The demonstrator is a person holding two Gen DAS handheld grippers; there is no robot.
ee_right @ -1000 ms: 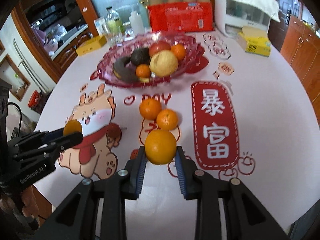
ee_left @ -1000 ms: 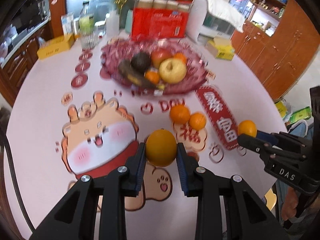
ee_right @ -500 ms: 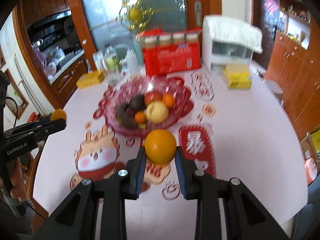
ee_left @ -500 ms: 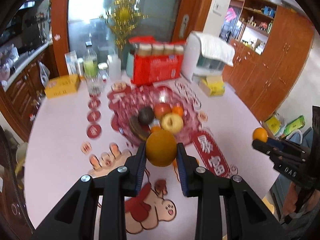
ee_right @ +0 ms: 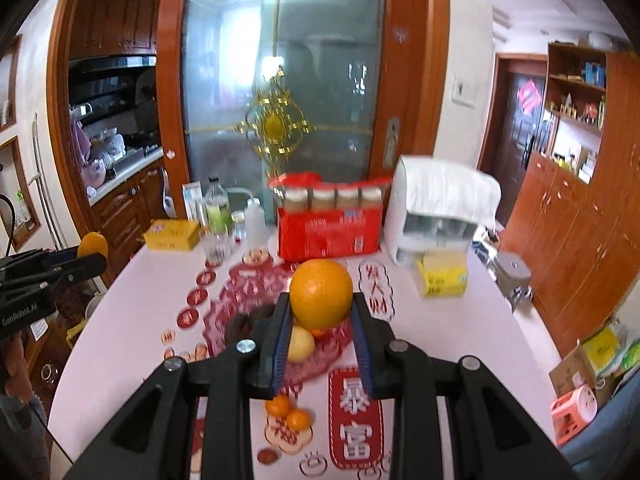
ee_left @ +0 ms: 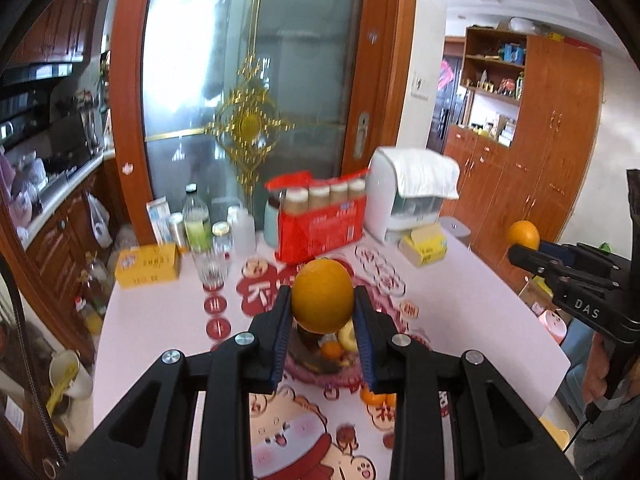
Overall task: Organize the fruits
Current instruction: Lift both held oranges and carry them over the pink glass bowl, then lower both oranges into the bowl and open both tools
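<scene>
Your left gripper (ee_left: 322, 322) and right gripper (ee_right: 320, 320) are each clamping an orange (ee_left: 322, 296) above the pink table (ee_right: 136, 300), apparently over the blurred fruit bowl (ee_right: 240, 300).

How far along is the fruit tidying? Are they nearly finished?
Partway, I'd say. Done: several fruits already sit in the red glass bowl. In hand: the left gripper and right gripper each clamp an orange, raised above the table near the bowl. Left: those oranges need placing, and two small tangerines lie on the table.
</scene>
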